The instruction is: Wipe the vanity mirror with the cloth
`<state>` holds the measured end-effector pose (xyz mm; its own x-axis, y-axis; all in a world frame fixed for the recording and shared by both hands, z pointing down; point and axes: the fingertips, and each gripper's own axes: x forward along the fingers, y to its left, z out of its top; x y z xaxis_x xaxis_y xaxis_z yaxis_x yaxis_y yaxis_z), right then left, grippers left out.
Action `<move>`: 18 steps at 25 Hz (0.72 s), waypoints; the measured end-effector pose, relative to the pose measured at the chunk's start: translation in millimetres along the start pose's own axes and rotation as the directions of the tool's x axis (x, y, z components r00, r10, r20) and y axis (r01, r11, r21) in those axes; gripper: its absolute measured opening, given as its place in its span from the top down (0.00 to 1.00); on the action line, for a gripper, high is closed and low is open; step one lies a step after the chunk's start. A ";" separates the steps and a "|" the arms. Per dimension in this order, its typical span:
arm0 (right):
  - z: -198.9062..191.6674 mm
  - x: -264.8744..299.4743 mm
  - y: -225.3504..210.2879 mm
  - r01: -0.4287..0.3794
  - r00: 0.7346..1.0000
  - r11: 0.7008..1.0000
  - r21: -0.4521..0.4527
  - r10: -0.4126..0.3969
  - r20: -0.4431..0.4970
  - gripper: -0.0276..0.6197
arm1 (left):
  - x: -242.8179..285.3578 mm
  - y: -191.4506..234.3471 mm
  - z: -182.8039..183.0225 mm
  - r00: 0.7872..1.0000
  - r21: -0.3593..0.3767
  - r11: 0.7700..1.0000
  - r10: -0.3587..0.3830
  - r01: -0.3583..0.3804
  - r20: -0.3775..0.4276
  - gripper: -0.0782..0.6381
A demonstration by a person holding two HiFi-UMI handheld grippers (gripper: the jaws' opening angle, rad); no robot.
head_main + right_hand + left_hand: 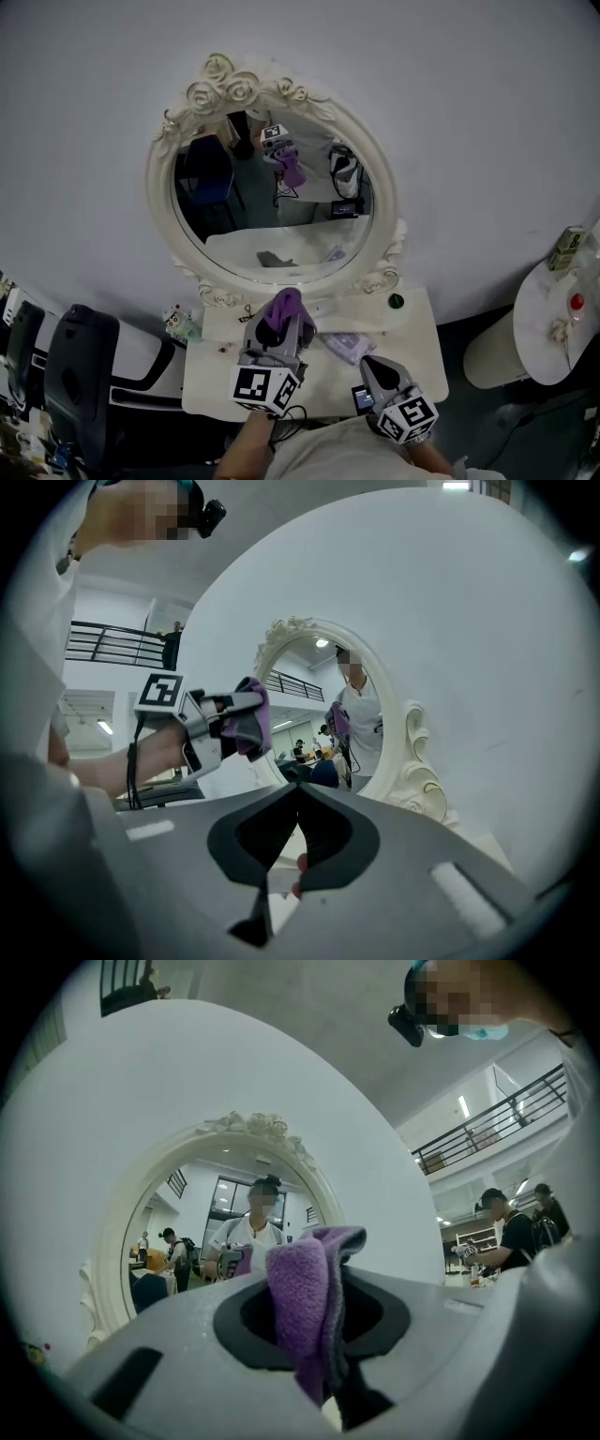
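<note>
Two hand-held grippers sit below the vanity mirror (267,202): my left hand-held gripper (284,328) is clenched on the purple cloth (285,306), just under the mirror's lower rim and not yet on the glass. My right hand-held gripper (373,368) is closed on nothing, lower and right of the mirror. Only a fold of cloth pokes past the jaws, so pressing in could put hard jaw tips on the glass, or a swipe could snag the carved frame (225,80) and pull the cloth loose.
</note>
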<state>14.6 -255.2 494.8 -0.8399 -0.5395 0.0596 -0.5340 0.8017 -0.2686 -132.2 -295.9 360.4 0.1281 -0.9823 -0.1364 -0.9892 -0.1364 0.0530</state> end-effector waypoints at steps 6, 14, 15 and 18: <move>5.9 0.3 -13.5 0.087 0.995 0.996 0.024 -0.088 0.041 0.95 | 57.8 24.2 71.9 1.000 -0.061 0.998 -0.015 0.016 0.005 0.76; 7.3 -9.2 5.7 0.125 0.991 0.987 -0.102 -0.120 0.053 0.95 | 121.7 43.7 151.8 0.996 -0.001 1.000 -0.029 0.029 0.082 0.76; 7.2 -10.9 3.3 0.134 0.990 0.985 -0.108 -0.129 0.053 0.95 | 129.7 43.2 156.0 0.996 0.020 0.999 -0.036 0.034 0.076 0.76; 9.3 -15.6 -4.9 0.166 0.986 0.977 -0.132 -0.161 0.048 0.95 | 155.9 39.2 164.8 0.997 0.085 0.995 -0.063 0.058 0.053 0.76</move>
<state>31.3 -253.2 486.2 -0.7372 -0.6734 0.0555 -0.6742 0.7278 -0.1252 -162.6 -433.3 178.2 0.1860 -0.9637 -0.1916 -0.9826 -0.1818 -0.0391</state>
